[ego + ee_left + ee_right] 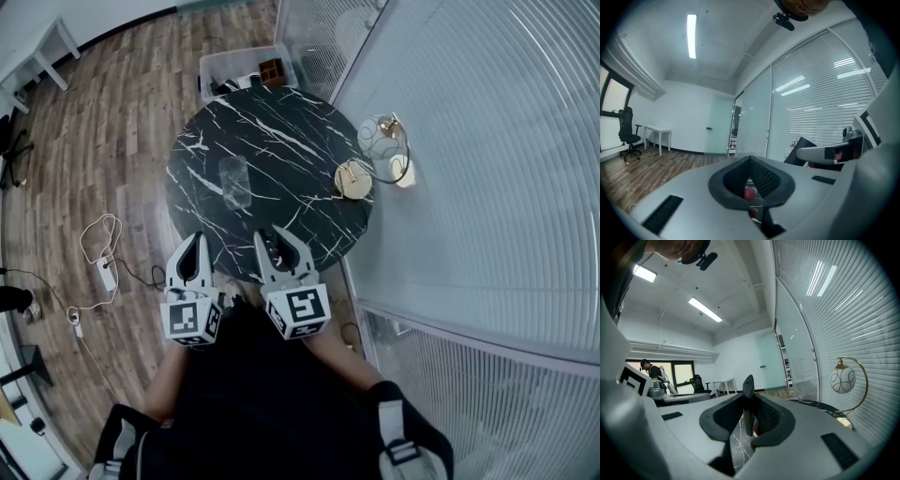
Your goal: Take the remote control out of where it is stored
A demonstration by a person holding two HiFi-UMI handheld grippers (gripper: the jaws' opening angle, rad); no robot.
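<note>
Currently one remote control (748, 397) is clamped in the right tool (277, 244); the left tool (194, 249) is closed, empty.

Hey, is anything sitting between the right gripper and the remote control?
Nothing visible does. The remote control stands edge-on between the pads of the right gripper, which are closed on it, over the near edge of the black marble table.

Item: one remote control (272, 249), slim, black, elongated. We log it clamped edge-on between the pads of the right claw (273, 233), upright, its pointed top end rising above the pads, held over the near edge of the black marble bench (281, 141).
</note>
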